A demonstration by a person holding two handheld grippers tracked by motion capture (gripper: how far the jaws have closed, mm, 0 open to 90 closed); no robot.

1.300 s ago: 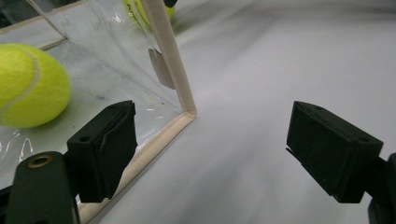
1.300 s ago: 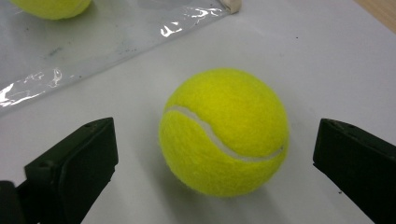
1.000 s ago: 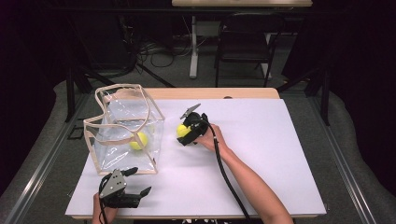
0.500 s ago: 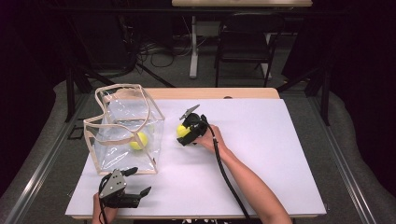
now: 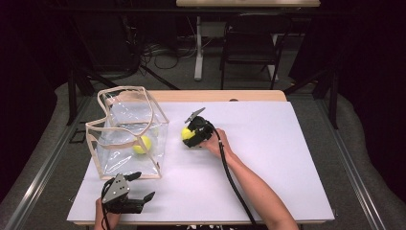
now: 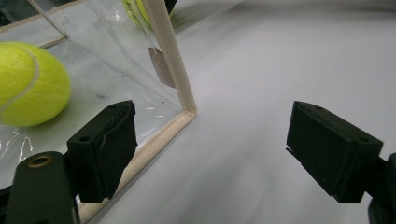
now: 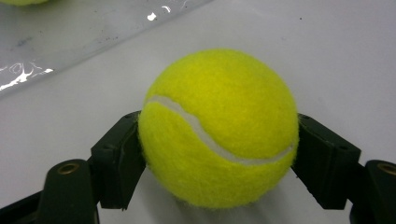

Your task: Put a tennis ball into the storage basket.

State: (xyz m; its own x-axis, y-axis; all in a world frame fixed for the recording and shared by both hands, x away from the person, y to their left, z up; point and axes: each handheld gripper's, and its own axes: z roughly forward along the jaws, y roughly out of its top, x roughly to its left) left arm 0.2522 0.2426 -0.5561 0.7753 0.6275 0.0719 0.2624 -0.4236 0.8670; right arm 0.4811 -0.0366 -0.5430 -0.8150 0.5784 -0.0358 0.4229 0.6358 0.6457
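A yellow tennis ball [image 5: 186, 132] [image 7: 218, 128] rests on the white table top, right of a clear plastic bag. My right gripper [image 5: 188, 136] [image 7: 223, 145] has just been closing its jaws, and the pads now press on both sides of that ball. The clear bag with beige trim [image 5: 158, 108] [image 6: 170, 60] stands open-topped at the left. A second tennis ball [image 5: 141, 144] [image 6: 28, 84] lies inside it. My left gripper [image 5: 143, 185] [image 6: 212, 140] is open near the front left edge, just in front of the bag's lower corner, with nothing between its jaws.
The white sheet [image 5: 277, 158] covers most of the table, with bare room to the right and in front. A strip of wooden table top [image 5: 230, 96] shows at the back. A dark chair [image 5: 251, 43] and cables stand on the floor beyond.
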